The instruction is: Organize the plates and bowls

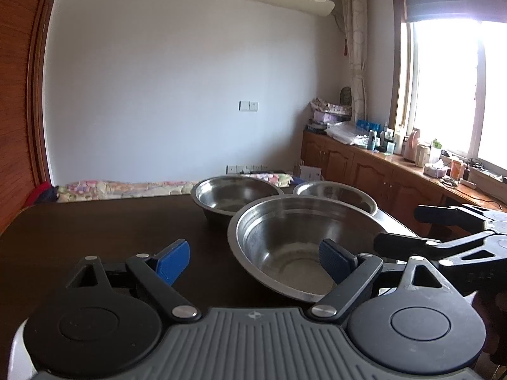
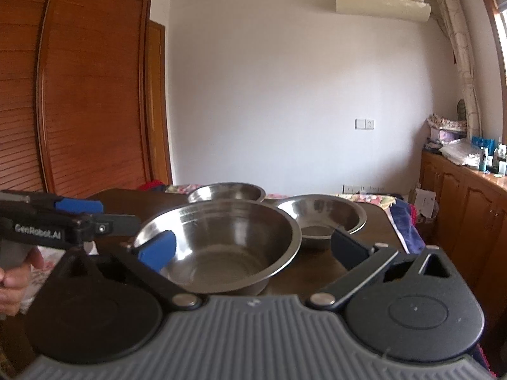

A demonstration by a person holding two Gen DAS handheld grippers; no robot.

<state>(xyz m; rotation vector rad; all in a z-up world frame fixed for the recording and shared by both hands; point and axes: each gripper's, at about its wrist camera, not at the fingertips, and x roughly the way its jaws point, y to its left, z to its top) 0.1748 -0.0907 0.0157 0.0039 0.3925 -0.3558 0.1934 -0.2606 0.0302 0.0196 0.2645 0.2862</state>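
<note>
Steel bowls: nearest bowl point(image 1: 294, 247) sits near the desk's point(image 1: 95, 228) front edge; left gripper point(image 1: 253, 261) and right gripper point(image 2: 253, 250) flank it, tongs apart, apparently ready for stacking.

Silver steel bowls point(image 1: 294, 243) on dark brown table point(image 1: 95, 231), blue-padded jaws

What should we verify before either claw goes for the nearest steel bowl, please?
1. Left claw open: ok.
2. Right claw open: ok.
3. Nearest bowl empty and upright: ok.
4. Two rear bowls, left one and right one, empty for nesting: ok.
5. Claws clear of each other: cannot tell; they are close.
6. Bowl safely away from the table edge: cannot tell.
</note>
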